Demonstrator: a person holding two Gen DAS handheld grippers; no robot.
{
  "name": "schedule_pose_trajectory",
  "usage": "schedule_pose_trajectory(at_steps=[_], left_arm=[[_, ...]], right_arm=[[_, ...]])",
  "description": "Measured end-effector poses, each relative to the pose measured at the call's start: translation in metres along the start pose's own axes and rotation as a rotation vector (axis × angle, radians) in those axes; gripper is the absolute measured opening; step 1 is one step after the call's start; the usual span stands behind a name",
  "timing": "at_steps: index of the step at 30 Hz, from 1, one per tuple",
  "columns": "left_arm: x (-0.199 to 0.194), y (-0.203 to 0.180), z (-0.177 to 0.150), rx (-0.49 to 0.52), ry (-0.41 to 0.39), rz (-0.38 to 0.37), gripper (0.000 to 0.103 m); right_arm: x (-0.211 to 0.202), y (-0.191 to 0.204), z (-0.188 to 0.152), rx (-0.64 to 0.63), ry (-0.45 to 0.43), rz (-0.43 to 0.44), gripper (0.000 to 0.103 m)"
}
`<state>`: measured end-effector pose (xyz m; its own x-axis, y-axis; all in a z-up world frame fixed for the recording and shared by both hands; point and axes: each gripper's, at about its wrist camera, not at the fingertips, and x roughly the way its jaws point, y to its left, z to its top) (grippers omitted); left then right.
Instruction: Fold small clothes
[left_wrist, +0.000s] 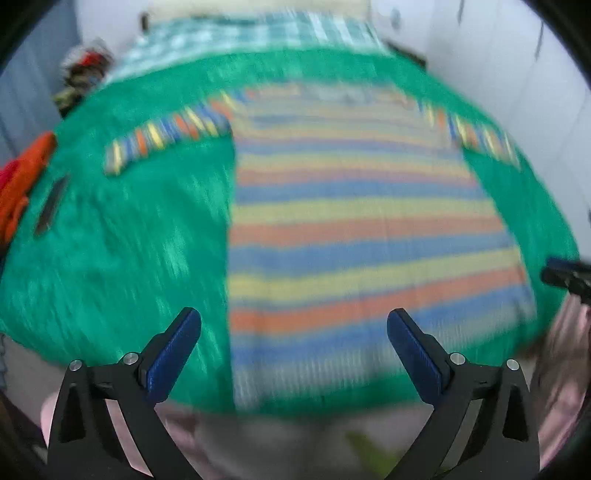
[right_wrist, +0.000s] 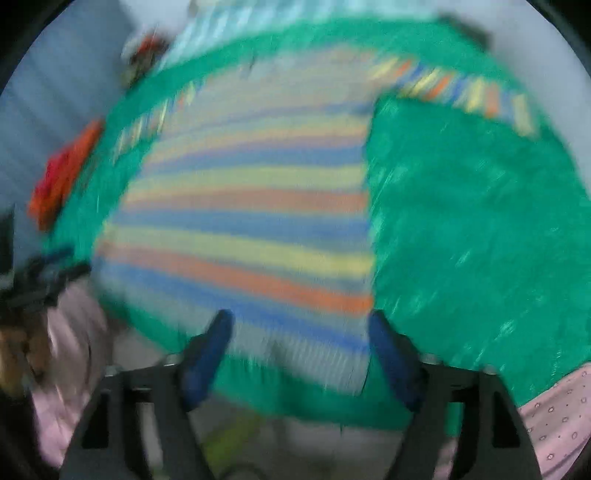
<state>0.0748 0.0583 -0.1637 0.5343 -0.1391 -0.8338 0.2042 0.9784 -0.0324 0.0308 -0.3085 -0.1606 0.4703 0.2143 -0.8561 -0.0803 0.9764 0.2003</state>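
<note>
A small striped shirt (left_wrist: 351, 221) in blue, yellow and orange lies flat on a green cloth (left_wrist: 129, 240), with both sleeves spread out to the sides. My left gripper (left_wrist: 293, 321) is open and empty, above the shirt's near hem, left side. The shirt also shows in the right wrist view (right_wrist: 251, 221). My right gripper (right_wrist: 301, 325) is open and empty over the hem's right corner. Both views are blurred by motion. The right gripper's tip shows at the right edge of the left wrist view (left_wrist: 565, 277).
An orange and red garment (left_wrist: 22, 184) lies at the left edge of the green cloth. A dark flat object (left_wrist: 51, 205) lies beside it. A teal checked bed cover (left_wrist: 258, 33) and a pile of clothes (left_wrist: 85, 74) are behind. Pink dotted fabric (right_wrist: 554, 417) is near.
</note>
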Motion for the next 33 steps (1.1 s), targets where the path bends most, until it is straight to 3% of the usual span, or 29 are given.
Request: schedule_pose_trajectory(at_steps=[1,3,5,7,9,11,13,14,33], left_arm=[[0.007,0.005,0.012,-0.013,-0.018,-0.002,0.101],[0.034,0.010,0.045,-0.066,-0.059,0.032,0.101],[0.054,0.014,0.067,-0.088,-0.097,0.044,0.101],[0.083,0.009,0.085,-0.073,-0.124,0.036,0.101],[0.117,0.006,0.091,-0.053,-0.080,0.046,0.103],[0.160,0.003,0.081,-0.028,0.037,0.091,0.103],[0.156,0.006,0.066,-0.044,-0.066,0.067,0.103],[0.150,0.007,0.065,-0.059,-0.076,0.076,0.103],[0.155,0.006,0.061,-0.084,-0.064,0.053,0.103]], right_arm=[[-0.007,-0.007,0.003,0.054,-0.113,-0.022,0.086],[-0.006,-0.017,0.002,0.090,-0.215,-0.123,0.086],[-0.001,-0.027,0.002,0.139,-0.219,-0.177,0.086],[0.001,-0.040,-0.003,0.189,-0.218,-0.171,0.086],[-0.001,-0.044,-0.007,0.196,-0.221,-0.203,0.086],[-0.003,-0.047,-0.009,0.199,-0.223,-0.219,0.086],[-0.006,-0.045,-0.013,0.200,-0.225,-0.217,0.086],[-0.007,-0.047,-0.013,0.197,-0.226,-0.214,0.086],[-0.012,-0.044,-0.005,0.164,-0.289,-0.155,0.086]])
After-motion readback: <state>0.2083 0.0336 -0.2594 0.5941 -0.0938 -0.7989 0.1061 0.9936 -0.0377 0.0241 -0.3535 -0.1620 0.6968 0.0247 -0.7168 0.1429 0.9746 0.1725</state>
